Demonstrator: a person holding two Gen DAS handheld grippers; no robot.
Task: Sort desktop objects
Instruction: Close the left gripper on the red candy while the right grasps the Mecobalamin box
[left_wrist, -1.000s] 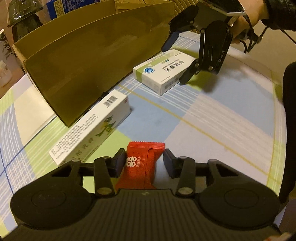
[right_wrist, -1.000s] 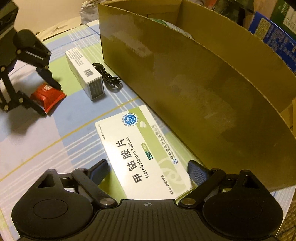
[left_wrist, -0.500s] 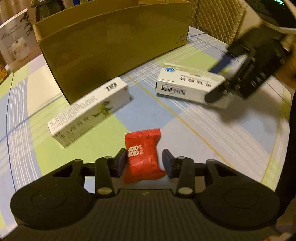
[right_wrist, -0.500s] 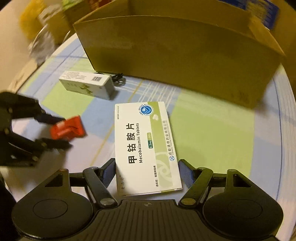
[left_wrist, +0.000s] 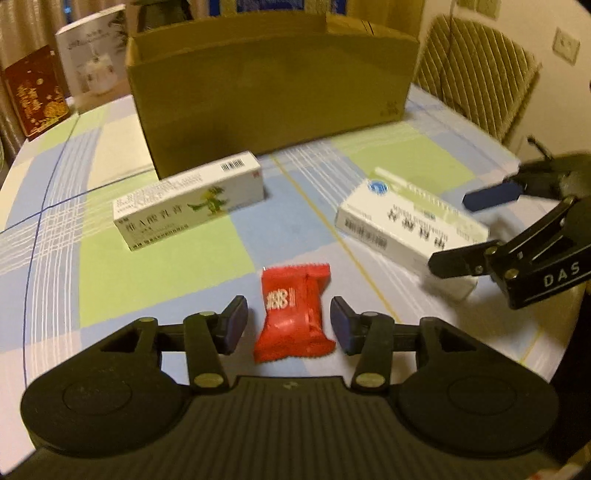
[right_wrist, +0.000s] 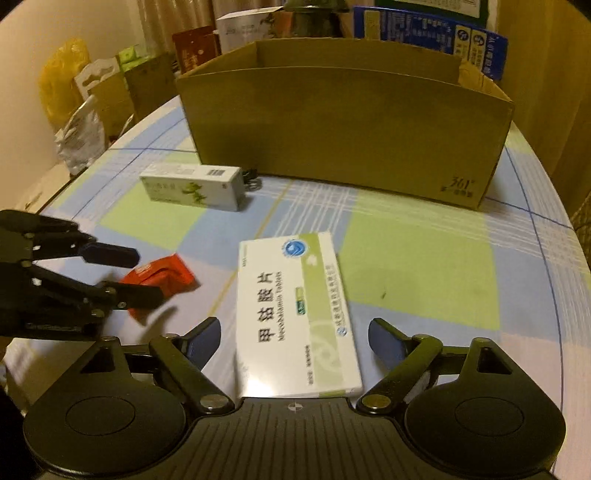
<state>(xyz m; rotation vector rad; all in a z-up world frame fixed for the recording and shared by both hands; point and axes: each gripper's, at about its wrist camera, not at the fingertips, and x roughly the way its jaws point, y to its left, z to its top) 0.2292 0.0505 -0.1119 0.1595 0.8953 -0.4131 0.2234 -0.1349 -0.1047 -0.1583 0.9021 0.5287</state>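
A red snack packet (left_wrist: 293, 314) lies on the checked tablecloth between the open fingers of my left gripper (left_wrist: 289, 325), untouched; it also shows in the right wrist view (right_wrist: 162, 278). A flat white-and-green tablet box (right_wrist: 297, 314) lies between the open fingers of my right gripper (right_wrist: 295, 341); it also shows in the left wrist view (left_wrist: 406, 225). A long white box with a green lizard (left_wrist: 188, 205) lies near the open cardboard box (left_wrist: 273, 81). The right gripper (left_wrist: 476, 227) straddles the tablet box in the left wrist view.
The cardboard box (right_wrist: 347, 118) stands at the back of the table. A black cable (right_wrist: 251, 179) lies beside the long white box (right_wrist: 192, 186). Books (left_wrist: 62, 81), bags (right_wrist: 74, 110) and a wicker chair (left_wrist: 476, 70) surround the round table.
Both grippers have swung round and drawn back from the cardboard box. The red packet and the tablet box stay between their open fingers.
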